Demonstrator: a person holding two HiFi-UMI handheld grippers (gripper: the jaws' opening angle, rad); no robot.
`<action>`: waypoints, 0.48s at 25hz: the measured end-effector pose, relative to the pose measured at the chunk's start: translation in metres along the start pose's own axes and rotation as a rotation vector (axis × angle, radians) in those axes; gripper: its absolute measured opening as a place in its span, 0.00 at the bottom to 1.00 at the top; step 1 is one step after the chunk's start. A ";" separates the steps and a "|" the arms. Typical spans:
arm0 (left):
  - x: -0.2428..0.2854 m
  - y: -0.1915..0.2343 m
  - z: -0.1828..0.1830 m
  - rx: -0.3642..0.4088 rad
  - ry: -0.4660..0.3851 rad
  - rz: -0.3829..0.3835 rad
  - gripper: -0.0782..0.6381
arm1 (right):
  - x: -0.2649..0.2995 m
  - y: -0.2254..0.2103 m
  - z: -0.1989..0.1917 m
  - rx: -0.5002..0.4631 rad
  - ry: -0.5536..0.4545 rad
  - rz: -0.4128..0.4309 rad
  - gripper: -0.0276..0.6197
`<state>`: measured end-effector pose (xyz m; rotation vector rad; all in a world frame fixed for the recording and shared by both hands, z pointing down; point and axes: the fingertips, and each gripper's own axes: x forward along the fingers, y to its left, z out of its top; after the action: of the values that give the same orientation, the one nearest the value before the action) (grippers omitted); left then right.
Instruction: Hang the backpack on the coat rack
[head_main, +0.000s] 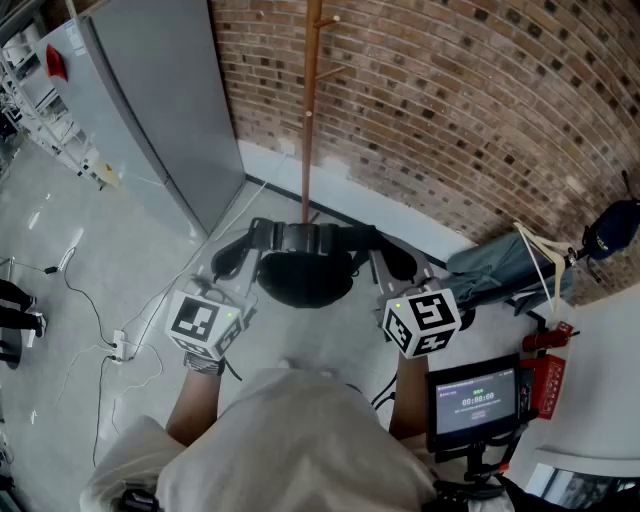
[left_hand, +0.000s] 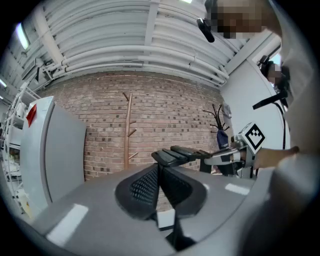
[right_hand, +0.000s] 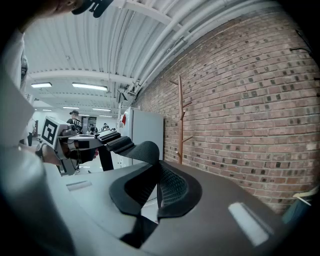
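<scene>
Hanging in the air between the two grippers, the black backpack (head_main: 305, 282) is just in front of the person, near the foot of the wooden coat rack (head_main: 307, 130) and not touching it. It looks soft, not stiff: the body sags into a rounded shape under the strap. I judge it rather light, maybe almost empty, but it will probably swing and fold when it is lifted. The padded strap (right_hand: 122, 145) runs from one gripper to the other. It seems the good place for holding, because the fabric there looks thick, not slippery and not fragile. The left gripper (left_hand: 159, 182) has its jaws pressed together on the left part of this strap, and the right gripper (right_hand: 156, 185) pinches the right part in the same way. Only thin black material shows between the mesh pads. For hanging, I think the free part of the strap between the two grippers should be held tight, so that a peg (head_main: 336, 70) can pass under it. The pegs are high on the pole, well above the backpack. Behind the rack is the brick wall (head_main: 450, 110), to the left stands a grey cabinet (head_main: 160, 110), and loose cables (head_main: 100, 340) lie on the floor at the left.
</scene>
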<state>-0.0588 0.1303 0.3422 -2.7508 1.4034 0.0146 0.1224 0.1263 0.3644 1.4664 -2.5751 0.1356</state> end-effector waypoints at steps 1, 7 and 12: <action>0.001 0.003 0.000 0.004 0.003 0.002 0.12 | 0.003 0.000 0.001 -0.001 0.001 -0.004 0.05; 0.008 0.015 -0.002 -0.002 0.021 0.003 0.12 | 0.016 -0.002 -0.002 0.028 0.010 -0.026 0.05; 0.008 0.020 -0.004 -0.030 0.024 -0.027 0.12 | 0.020 0.002 -0.010 0.069 0.028 -0.047 0.05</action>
<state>-0.0709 0.1120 0.3455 -2.8031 1.3824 0.0008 0.1119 0.1120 0.3783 1.5357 -2.5355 0.2396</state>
